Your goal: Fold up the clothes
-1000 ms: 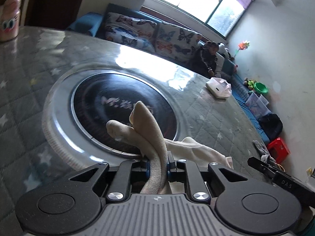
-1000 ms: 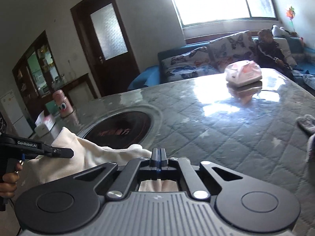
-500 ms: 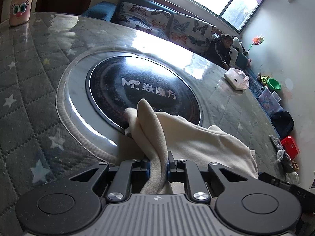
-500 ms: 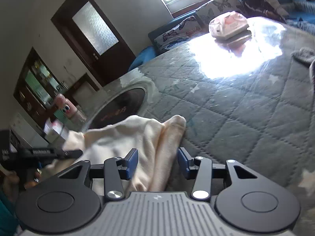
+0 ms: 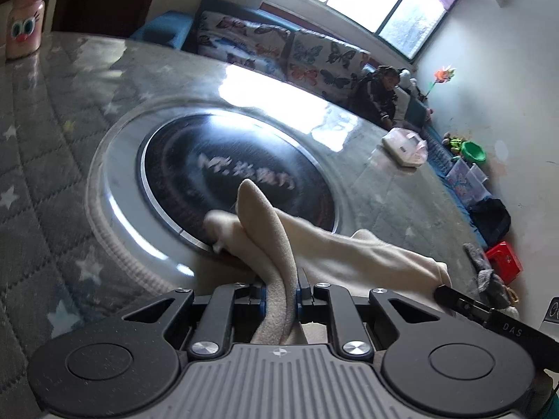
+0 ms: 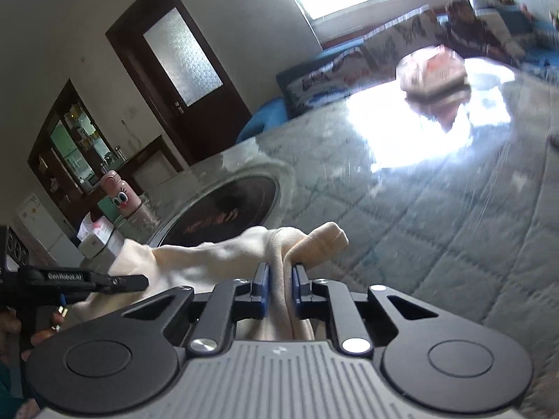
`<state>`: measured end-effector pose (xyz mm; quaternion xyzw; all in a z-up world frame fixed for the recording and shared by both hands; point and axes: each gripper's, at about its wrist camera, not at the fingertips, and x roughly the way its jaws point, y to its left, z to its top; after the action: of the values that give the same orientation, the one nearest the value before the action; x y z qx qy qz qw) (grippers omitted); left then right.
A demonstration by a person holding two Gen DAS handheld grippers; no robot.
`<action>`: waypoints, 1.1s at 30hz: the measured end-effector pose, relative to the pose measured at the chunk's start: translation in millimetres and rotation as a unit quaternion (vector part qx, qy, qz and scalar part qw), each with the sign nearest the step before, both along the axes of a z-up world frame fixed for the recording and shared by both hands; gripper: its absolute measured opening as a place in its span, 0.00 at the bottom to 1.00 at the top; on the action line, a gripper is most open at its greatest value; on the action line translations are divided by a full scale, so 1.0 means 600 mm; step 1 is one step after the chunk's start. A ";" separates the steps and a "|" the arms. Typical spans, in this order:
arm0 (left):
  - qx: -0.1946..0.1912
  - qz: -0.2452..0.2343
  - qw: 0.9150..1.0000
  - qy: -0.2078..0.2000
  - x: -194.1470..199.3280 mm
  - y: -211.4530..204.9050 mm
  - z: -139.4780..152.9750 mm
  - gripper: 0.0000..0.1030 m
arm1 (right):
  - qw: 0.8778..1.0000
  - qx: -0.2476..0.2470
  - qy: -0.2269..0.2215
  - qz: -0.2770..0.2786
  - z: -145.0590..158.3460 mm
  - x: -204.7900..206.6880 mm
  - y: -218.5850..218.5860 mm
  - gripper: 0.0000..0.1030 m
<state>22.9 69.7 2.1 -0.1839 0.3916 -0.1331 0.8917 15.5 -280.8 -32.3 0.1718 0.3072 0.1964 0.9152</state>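
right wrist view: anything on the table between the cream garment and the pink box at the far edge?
Nothing lies there. In the right wrist view the stretch from the cream garment to the pink box is bare quilted table cover with window glare.

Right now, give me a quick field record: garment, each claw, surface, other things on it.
garment: cream cloth, bunched, stretched between both claws
left claw: shut on cream cloth
right claw: just closed on cream cloth
surface: quilted table cover, round dark hob inset
others: pink tissue box, pink cartoon bottle
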 end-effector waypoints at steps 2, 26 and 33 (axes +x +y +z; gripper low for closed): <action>-0.002 -0.011 1.000 -0.009 0.003 -0.012 0.012 0.15 | 1.000 -0.020 -0.019 -0.005 0.016 -0.008 0.000 0.11; 0.008 -0.118 0.993 -0.008 0.176 -0.265 0.024 0.15 | 0.980 -0.158 -0.044 -0.111 0.089 0.078 -0.172 0.11; 0.047 -0.111 0.993 0.019 0.193 -0.275 -0.022 0.25 | 0.979 -0.161 0.021 -0.125 0.009 0.106 -0.203 0.15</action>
<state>138.7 -95.2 -10.9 -0.1000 0.4324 -0.2089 0.8714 78.8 -402.5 -26.8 0.0635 0.3297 0.0254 0.9416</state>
